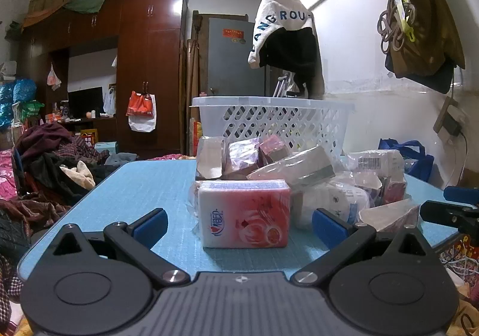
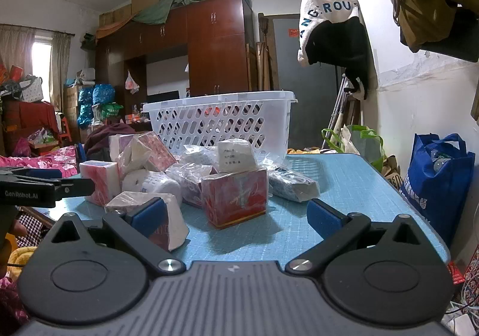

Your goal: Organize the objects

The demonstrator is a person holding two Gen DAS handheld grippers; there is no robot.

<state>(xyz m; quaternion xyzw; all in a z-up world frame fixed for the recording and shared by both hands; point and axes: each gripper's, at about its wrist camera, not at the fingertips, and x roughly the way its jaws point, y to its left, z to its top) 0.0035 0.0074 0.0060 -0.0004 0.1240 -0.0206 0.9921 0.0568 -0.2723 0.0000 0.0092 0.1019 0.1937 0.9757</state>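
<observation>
A pile of wrapped boxes and packets lies on the blue table (image 1: 134, 186), in front of a white lattice basket (image 1: 275, 117). In the left wrist view a pink-and-white tissue pack (image 1: 244, 213) stands upright just ahead of my left gripper (image 1: 239, 226), whose jaws stand wide open on either side of it without touching. In the right wrist view my right gripper (image 2: 236, 216) is open too. A red box (image 2: 235, 198) sits just beyond its fingertips, and a white-wrapped box (image 2: 167, 216) rests against the left finger (image 2: 148, 214). The basket (image 2: 221, 123) stands behind the pile.
A blue shopping bag (image 2: 438, 183) and a green bag (image 2: 356, 141) stand off the table's right edge. Heaped clothes (image 1: 51, 156) lie beyond its left edge. A dark wooden wardrobe (image 1: 146, 66) fills the back wall. A white and black garment (image 1: 284, 33) hangs over the basket.
</observation>
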